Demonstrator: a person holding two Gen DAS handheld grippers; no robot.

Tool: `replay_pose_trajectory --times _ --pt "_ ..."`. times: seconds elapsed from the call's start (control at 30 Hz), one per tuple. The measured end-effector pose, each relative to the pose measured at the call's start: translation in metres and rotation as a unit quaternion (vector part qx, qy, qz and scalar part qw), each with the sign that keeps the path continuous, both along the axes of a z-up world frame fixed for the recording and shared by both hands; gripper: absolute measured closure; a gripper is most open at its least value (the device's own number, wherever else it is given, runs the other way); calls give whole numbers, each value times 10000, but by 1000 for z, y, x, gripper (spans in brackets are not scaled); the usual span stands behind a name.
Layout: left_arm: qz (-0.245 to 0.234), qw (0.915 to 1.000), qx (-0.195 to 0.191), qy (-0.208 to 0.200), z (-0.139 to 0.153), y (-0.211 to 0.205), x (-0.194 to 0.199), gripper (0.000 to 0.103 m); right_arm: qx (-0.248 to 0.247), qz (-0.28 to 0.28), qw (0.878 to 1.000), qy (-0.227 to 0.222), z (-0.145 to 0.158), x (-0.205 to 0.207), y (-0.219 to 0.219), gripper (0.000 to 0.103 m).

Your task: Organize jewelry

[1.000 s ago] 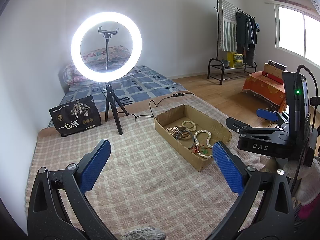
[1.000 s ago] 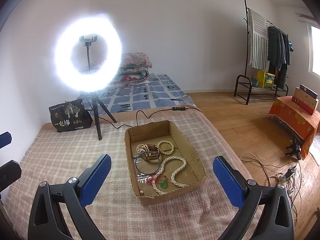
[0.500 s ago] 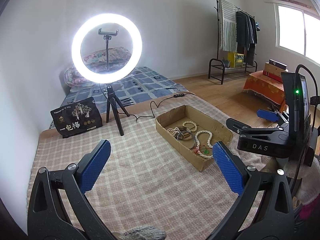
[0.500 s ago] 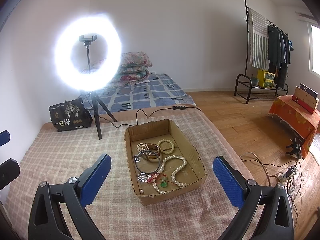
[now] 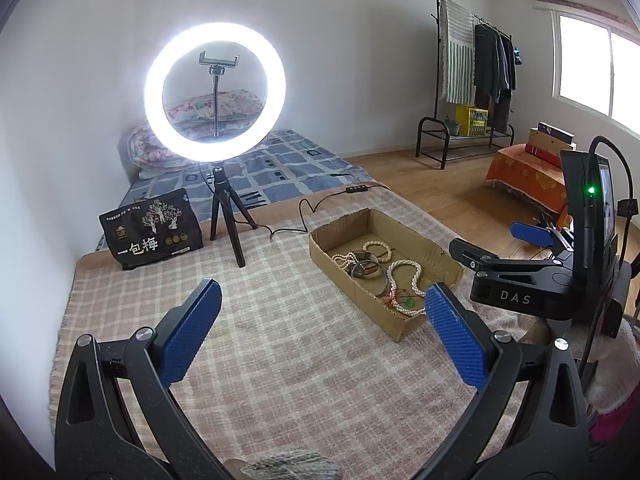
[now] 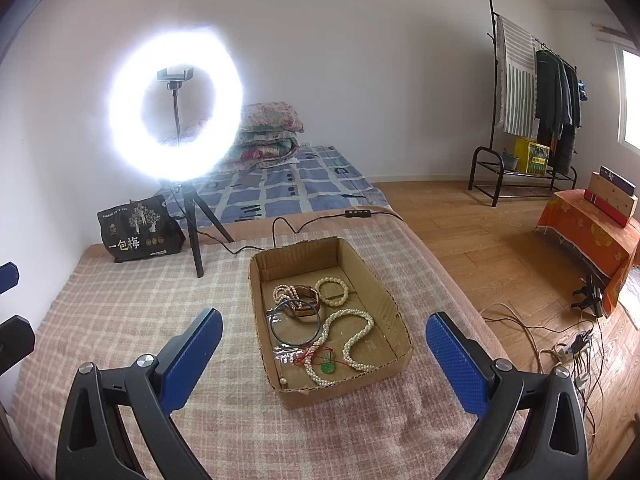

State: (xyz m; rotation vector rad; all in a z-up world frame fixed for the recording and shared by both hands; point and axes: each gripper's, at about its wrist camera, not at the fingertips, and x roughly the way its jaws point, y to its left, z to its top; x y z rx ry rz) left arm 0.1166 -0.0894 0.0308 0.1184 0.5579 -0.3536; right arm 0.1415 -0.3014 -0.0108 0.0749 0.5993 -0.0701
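Cardboard box (image 6: 396,312) between parted right tongs (image 6: 320,354)

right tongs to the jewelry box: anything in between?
Nothing but bare checked blanket, per the right wrist view. The open right tongs hover just short of the box; its near wall comes first.

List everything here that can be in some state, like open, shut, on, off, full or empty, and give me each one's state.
left gripper: open, holding nothing
right gripper: open, holding nothing
cardboard box: open-topped, jewelry lying inside
ring light: on
phone holder: empty
black snack bag: upright; sealed or not, cannot tell
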Motion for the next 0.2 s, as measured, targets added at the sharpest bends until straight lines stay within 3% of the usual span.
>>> replay_pose_trajectory --times 0.2 --pt "110 9994 171 -293 -3 0 0 0 -5 25 10000 33 -5 -2 0 0"
